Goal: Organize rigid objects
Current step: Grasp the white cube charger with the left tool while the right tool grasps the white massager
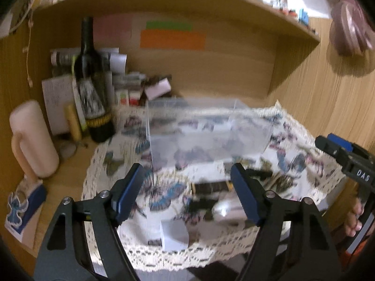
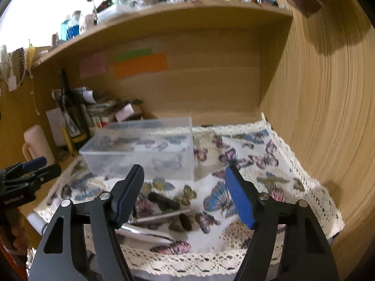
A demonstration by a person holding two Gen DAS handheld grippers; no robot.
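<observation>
Here, the approach step: on the cloth (image 2: 269, 164) the clear box (image 2: 140, 149) stands behind loose dark pieces (image 2: 164, 201) and a metal rod (image 2: 161, 216), which lie just ahead of the left gripper (image 1: 187, 192) and right gripper (image 2: 185, 194), both spread and empty; next, seemingly, close on one piece.

White letters "DAS" stand on the black body of the right gripper (image 1: 337, 149). Other print, including the wine bottle (image 1: 93, 89) label, is blurred beyond reading.
</observation>
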